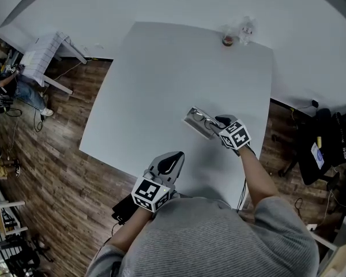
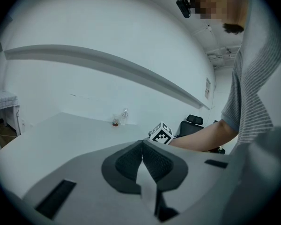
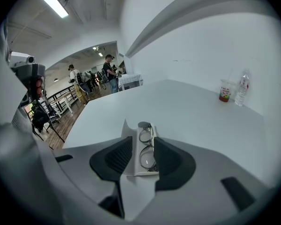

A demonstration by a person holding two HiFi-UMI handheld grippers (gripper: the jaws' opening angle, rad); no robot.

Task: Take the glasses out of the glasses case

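**A:** What's the right gripper (image 3: 143,146) doing?

**B:** Its jaws are spread, one dark ribbed pad on each side of the near end of the glasses case (image 1: 191,120). I can't tell whether either pad touches anything.

**A:** And the glasses (image 3: 148,157)?

**B:** Lying folded in the open case, lenses up, in line with the gap between the jaws. The case sits flat on the white table (image 1: 161,79), towards its near right part.

**A:** The left gripper (image 2: 142,144)?

**B:** Pressed together, tip against tip, with nothing between. It hangs over the table's near edge, well apart from the case.

**A:** Any writing to read?

**B:** Little. The marker cube (image 2: 160,134) on the right gripper shows only black-and-white square patterns, no letters. At the table's far edge stands a clear cup (image 3: 225,91) with a red label, just beside a small clear bottle (image 3: 242,89); the print on both is too small to make out. A notice (image 2: 208,87) on the wall is likewise illegible.
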